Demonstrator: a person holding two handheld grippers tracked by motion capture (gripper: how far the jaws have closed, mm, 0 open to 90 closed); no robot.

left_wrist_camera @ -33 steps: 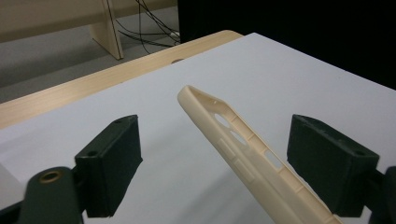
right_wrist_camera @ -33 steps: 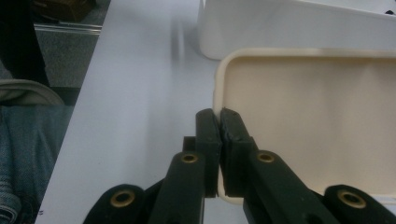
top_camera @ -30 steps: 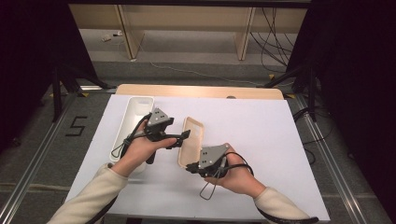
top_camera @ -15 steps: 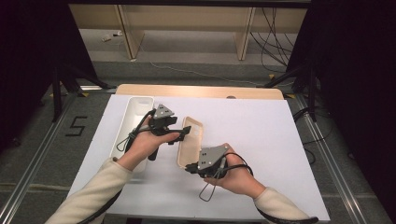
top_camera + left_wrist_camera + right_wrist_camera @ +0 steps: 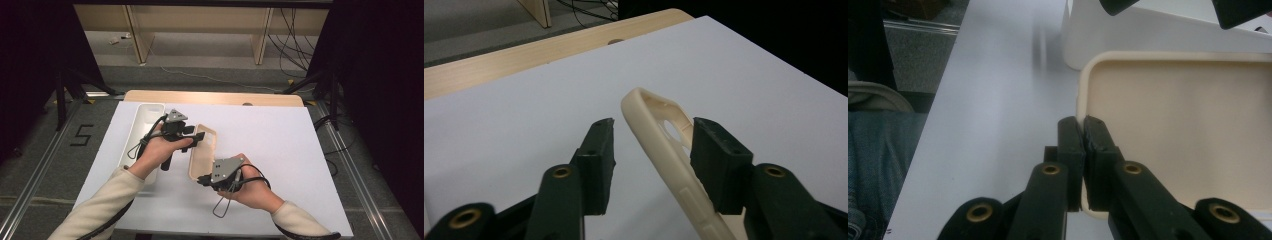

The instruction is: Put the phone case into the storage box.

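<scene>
Right gripper (image 5: 1083,131) fingers clenched on cream case (image 5: 1188,135) rim, left gripper (image 5: 651,142) fingers spread astride it

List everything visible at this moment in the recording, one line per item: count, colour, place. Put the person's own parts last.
Phone case: 1, cream, middle of the table, one edge pinched by the right gripper, its far rim between the left gripper's open jaws.
Tray: 1, white, long, left part of the table, beside the case.
Table: 1, white top with a wooden strip along the far edge.
Shelf unit: 1, light wood, on the floor beyond the table.
Cables: several, black, on the floor at far right.
Floor marking "5": 1, black, left of the table.
Left gripper: 1, black, open around the case's rim.
Right gripper: 1, black, shut on the case's near edge.
Sleeves: 2, cream, bottom of the high view.
</scene>
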